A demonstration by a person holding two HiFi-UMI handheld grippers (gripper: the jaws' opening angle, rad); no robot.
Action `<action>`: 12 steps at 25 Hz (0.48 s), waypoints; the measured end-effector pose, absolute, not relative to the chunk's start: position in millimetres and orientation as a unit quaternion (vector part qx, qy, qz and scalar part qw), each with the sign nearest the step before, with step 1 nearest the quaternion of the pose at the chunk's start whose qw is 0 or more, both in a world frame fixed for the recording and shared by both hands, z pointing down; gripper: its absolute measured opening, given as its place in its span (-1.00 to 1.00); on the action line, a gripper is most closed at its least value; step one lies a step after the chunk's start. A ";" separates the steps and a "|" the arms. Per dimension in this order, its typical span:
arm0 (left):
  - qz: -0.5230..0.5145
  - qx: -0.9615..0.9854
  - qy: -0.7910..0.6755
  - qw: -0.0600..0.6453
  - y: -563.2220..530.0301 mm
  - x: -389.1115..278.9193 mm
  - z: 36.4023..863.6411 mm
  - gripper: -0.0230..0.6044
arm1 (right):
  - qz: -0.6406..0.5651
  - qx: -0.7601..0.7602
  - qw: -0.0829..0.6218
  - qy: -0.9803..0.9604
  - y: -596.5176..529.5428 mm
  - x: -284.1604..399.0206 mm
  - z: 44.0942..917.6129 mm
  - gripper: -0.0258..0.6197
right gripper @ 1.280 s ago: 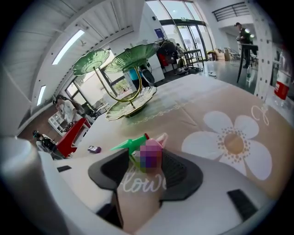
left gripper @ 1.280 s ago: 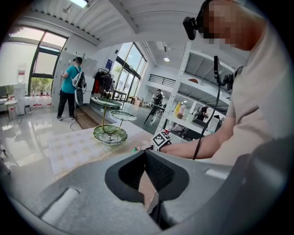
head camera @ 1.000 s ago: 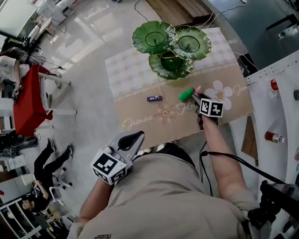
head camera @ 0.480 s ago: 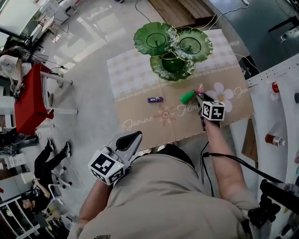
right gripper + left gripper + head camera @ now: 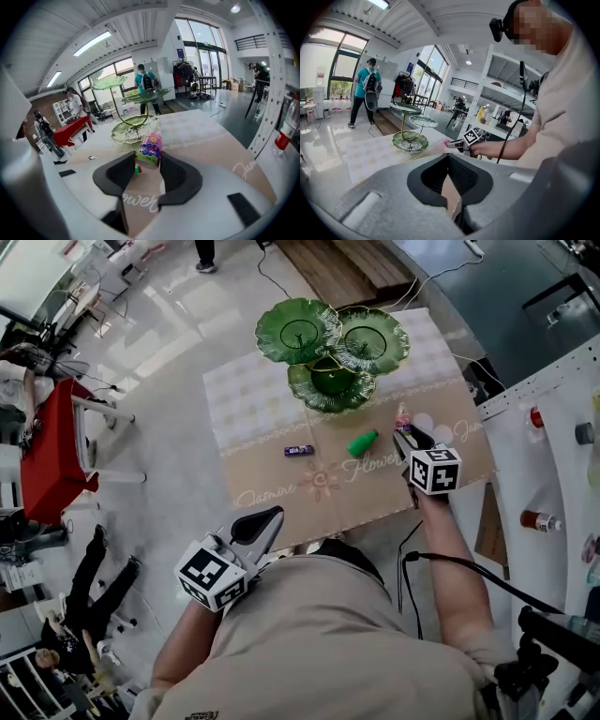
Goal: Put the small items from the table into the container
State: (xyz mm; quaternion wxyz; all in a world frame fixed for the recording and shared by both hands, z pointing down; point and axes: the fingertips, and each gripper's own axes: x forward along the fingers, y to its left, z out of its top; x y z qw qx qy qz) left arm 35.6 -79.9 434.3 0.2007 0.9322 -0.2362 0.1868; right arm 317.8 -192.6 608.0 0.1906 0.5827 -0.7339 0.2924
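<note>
The right gripper [image 5: 148, 165] pinches the pink packet [image 5: 150, 149] clear of the table [image 5: 253, 399], near the green tiered stand [image 5: 309, 396], likely bound for a dish. The left gripper [image 5: 267, 518] waits well away from the stand, jaws together, empty.

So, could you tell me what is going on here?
A person works with two handheld grippers. The right gripper is clamped on a small pink packet, held above the table. The left gripper hangs back, empty. A green item and a purple one lie on the table before the green tiered dish.
</note>
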 end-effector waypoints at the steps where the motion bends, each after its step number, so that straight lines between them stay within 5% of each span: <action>1: 0.185 0.933 -0.234 0.200 -80.1 37.2 433.5 -0.90 | 0.286 0.582 0.189 -0.737 -193.9 320.1 597.2 -0.38; 12: 0.168 0.935 -0.243 0.196 -85.5 39.7 427.5 -0.90 | 0.207 0.537 0.198 -0.793 -257.0 315.2 494.3 -0.38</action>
